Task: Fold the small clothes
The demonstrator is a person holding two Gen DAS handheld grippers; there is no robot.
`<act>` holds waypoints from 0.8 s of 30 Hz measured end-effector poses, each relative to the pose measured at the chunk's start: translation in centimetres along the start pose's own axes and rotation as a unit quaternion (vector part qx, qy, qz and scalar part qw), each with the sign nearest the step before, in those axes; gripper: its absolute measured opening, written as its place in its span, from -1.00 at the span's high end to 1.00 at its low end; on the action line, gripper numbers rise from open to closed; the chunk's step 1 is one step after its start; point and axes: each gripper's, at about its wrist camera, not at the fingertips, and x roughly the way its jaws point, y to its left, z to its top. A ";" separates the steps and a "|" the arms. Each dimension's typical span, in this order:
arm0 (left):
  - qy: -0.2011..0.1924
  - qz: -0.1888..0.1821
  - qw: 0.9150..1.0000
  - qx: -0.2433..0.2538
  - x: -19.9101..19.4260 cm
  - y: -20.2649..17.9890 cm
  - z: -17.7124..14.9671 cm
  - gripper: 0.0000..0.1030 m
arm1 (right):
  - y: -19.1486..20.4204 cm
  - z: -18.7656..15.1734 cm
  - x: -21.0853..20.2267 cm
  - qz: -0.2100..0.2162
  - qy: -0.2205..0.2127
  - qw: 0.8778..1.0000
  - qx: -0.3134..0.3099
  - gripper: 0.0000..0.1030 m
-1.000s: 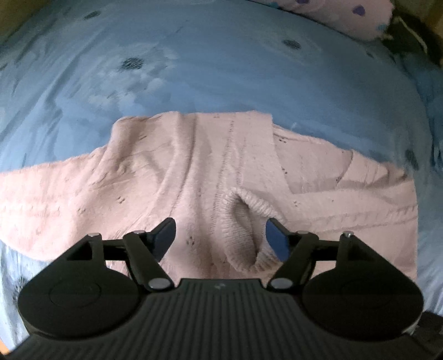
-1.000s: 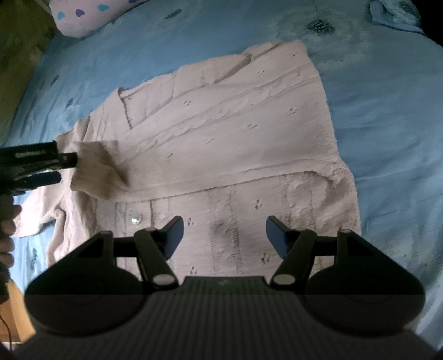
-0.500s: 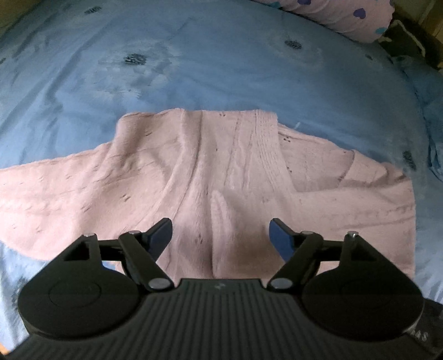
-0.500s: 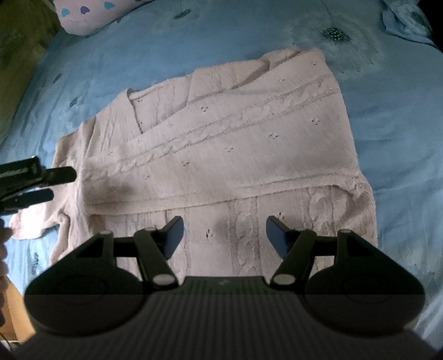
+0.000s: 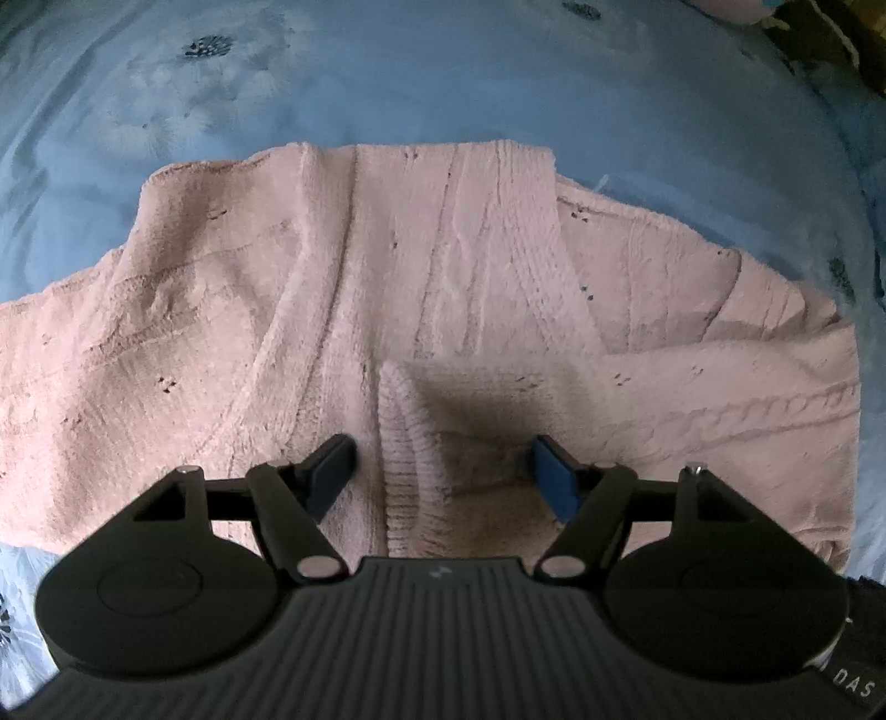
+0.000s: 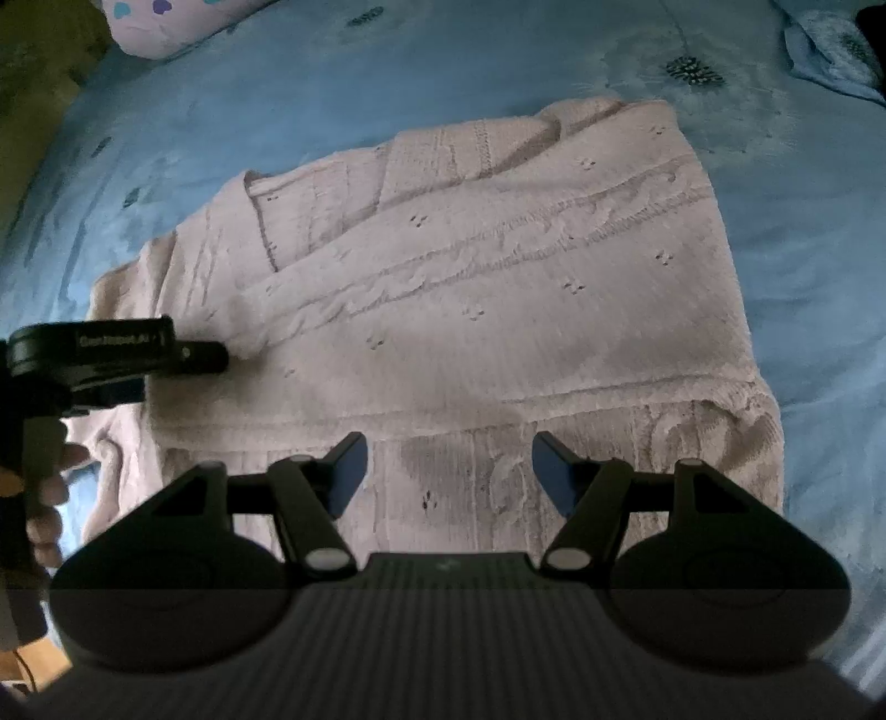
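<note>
- Left gripper point(image 5: 443, 471): jaws are seen wide and closing; a ribbed cuff point(image 5: 407, 471) lies between them, nearer the left pad, not pressed by either.
- Right gripper point(image 6: 448, 471): jaws are held apart, nothing gripped; only flat knit is seen below them.
- Pink cardigan point(image 6: 498, 288) is spread on a blue bedsheet point(image 6: 387, 72), one sleeve point(image 6: 470, 266) already folded across the body.
- That sleeve's long axis runs slantwise, from the far right shoulder down to the cuff at the left gripper point(image 6: 194, 354).
- The left hand is judged nearer the cuff; the right is placed over the hem.
- A pillow point(image 6: 166, 22) is noted at the far edge.
</note>
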 end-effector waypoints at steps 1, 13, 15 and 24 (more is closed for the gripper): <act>0.002 0.000 1.000 0.002 0.0 0.0 0.1 -0.48 | 0.1 0.0 0.1 -0.001 0.000 1.000 -0.001 -0.32; -0.030 -0.015 0.999 0.011 -3.1 1.0 -0.4 0.71 | 1.0 -0.2 1.4 -0.009 0.016 1.000 -0.004 -0.31; -0.037 -0.013 0.999 0.011 -4.0 1.6 -0.6 0.71 | 1.0 -0.2 1.1 -0.006 0.015 1.000 -0.004 -0.31; 0.011 0.010 0.999 0.047 -2.5 1.5 0.8 0.54 | 0.7 0.0 0.6 0.000 0.029 0.999 -0.042 -0.31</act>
